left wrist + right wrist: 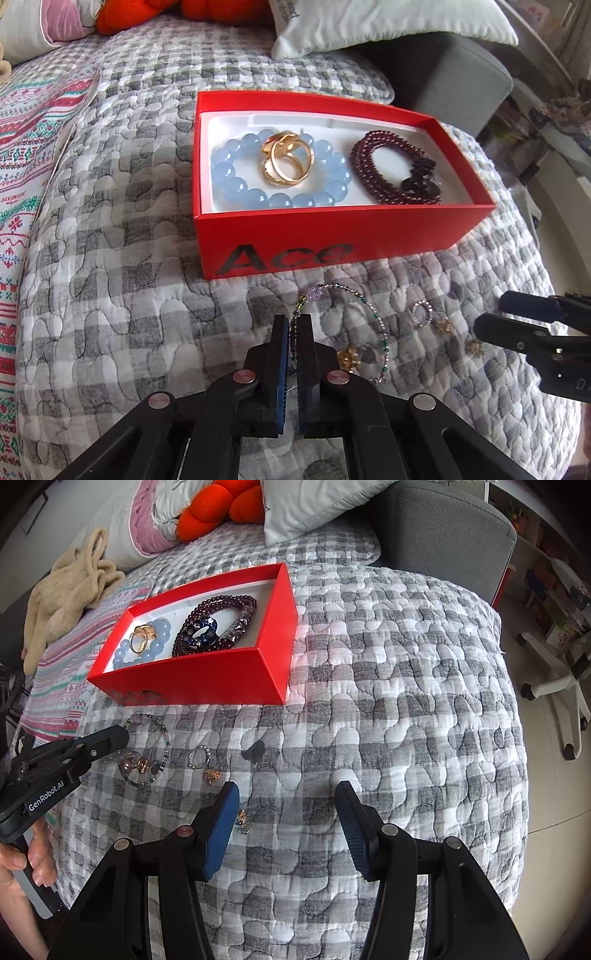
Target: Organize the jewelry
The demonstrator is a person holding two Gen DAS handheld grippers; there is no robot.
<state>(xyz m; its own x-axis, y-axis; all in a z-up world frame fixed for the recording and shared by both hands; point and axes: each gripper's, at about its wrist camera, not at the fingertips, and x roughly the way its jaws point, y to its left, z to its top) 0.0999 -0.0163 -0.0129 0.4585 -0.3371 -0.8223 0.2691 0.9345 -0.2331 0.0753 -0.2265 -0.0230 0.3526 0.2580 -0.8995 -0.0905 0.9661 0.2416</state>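
**Box partly filled; small pieces still loose on the bed**

The red box (pixel 332 229) is taken as the landmark; it rests on the quilted bed (pixel 406 664). Three pieces are already lodged inside it: a blue bead bracelet (pixel 236 184) at its left end, a pair of gold rings (pixel 288 158) lying within that bracelet's loop, and a dark red beaded bracelet (pixel 391 173) at its right end. That portion of the sorting is judged done.

In front of the box, on the quilt, the rest is still to be gathered. A thin multicoloured bead strand (pixel 373 314) is gripped at one side by the left gripper (pixel 294 332), whose jaws are closed down to a narrow slit on it; most of the strand appears to lie on the quilt. A small beaded ring (pixel 422 314) is seen further right of the strand, and small gold charms (pixel 349 357) lie near it, in front of the box.

The right gripper (pixel 286 812) is held nearer than all of these, its jaws spread wide and holding nothing, with one tiny charm (pixel 242 818) just beside its left finger.

Roughly half of the task is judged to remain.
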